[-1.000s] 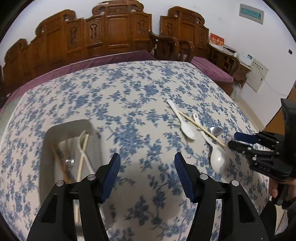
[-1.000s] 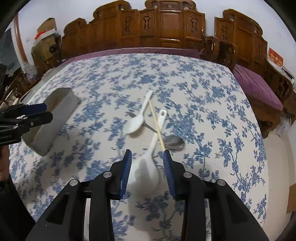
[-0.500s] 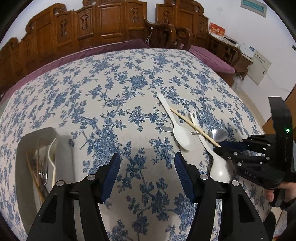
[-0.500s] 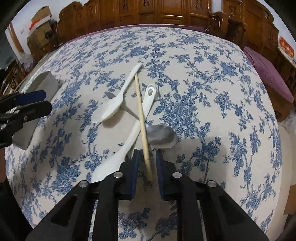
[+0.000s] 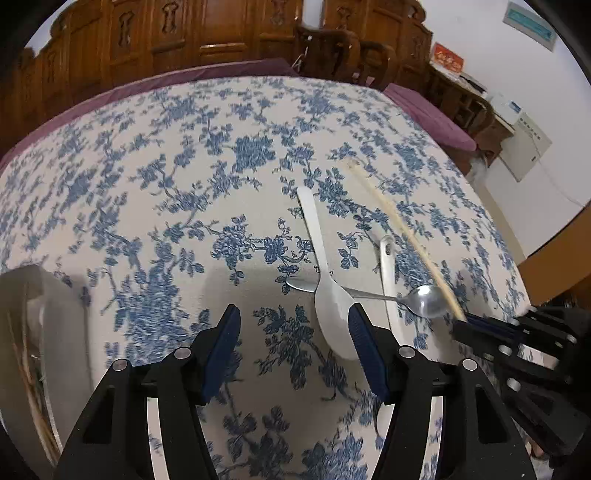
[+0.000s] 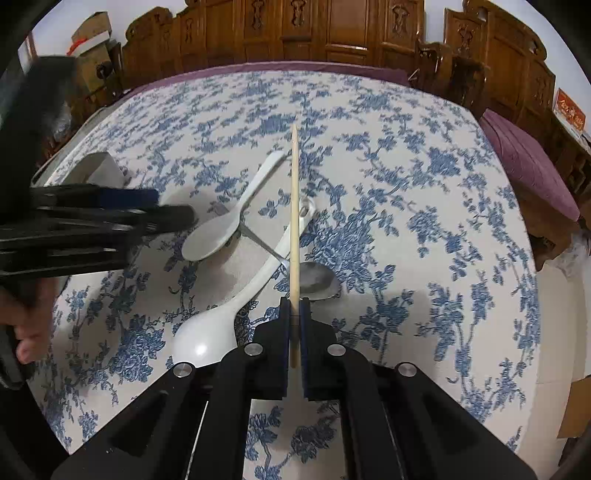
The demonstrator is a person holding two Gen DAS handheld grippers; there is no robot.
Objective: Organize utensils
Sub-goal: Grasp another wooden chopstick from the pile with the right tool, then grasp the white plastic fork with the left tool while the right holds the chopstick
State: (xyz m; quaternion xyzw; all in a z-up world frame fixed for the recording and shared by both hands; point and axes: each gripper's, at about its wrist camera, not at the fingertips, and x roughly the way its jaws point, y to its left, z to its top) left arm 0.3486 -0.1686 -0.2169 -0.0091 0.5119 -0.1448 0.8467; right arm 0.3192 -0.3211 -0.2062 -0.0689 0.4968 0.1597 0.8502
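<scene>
Right tool [image 6: 294,317] clamped on thin pale wooden chopstick [image 6: 294,206] near its end, stick raised over white spoons [image 6: 236,225]. Left tool [image 5: 293,332] agape, empty, above worktop [image 5: 147,184]. Risk: end grip lets stick pivot, slip.

right gripper [image 6: 294,314] jaws clamp chopstick [image 6: 294,206] above spoons [image 6: 229,225]

A surface [image 6: 424,177] covered in blue floral cloth is filling the near field. Carved wooden furniture [image 6: 332,33] is standing along the far side. A purple cushioned seat [image 6: 524,162] is sitting at the right. A white wall [image 5: 480,33] is carrying a red sign [image 5: 447,61] at far right.
</scene>
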